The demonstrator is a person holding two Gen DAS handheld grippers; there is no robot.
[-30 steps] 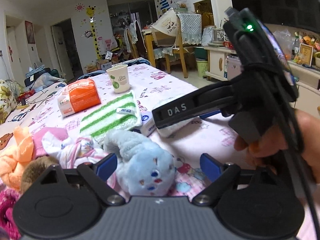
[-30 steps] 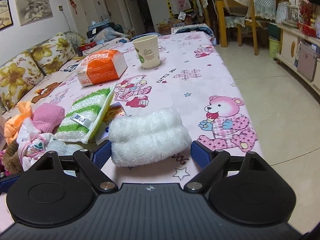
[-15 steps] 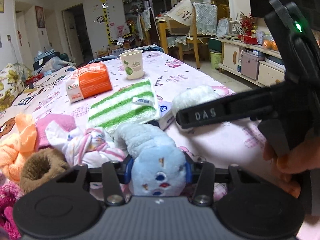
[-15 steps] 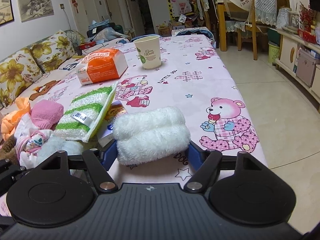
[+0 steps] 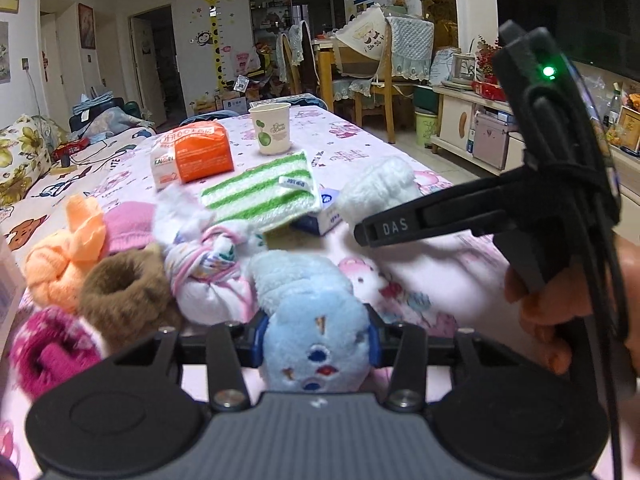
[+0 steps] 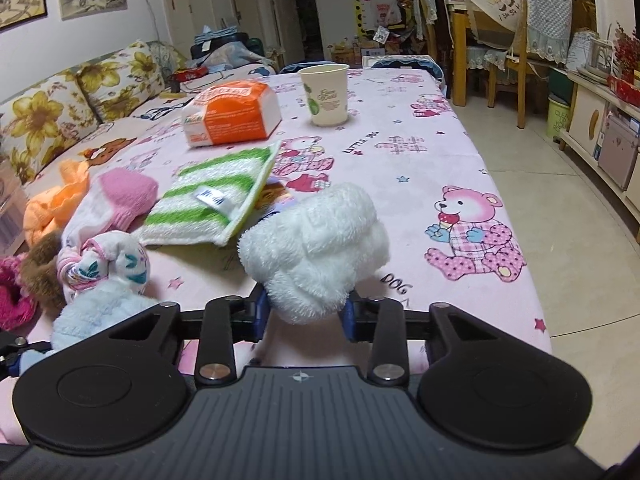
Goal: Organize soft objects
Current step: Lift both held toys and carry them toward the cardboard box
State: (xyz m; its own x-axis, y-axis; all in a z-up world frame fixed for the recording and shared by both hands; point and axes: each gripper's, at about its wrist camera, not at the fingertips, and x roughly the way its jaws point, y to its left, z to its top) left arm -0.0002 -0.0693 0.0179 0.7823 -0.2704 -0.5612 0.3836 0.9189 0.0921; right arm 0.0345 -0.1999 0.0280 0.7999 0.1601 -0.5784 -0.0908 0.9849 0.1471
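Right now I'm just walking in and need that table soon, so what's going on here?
A person is sorting soft things on the pink cartoon-print tablecloth. The left hand-held gripper is clamped on a light-blue plush toy. The right hand-held gripper is closing, its pads already squeezing a white fluffy rolled towel. Socks and a green-striped cloth lie untouched.

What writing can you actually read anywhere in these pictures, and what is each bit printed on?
"DAS": on the right gripper's black finger.
"LITTLE DOG": on the pink tablecloth.
"DOG": upside down, on the tablecloth's near edge.
Paper cup: green logo, lettering too small.
Orange packet: print too blurred.
Striped cloth: tag unreadable.
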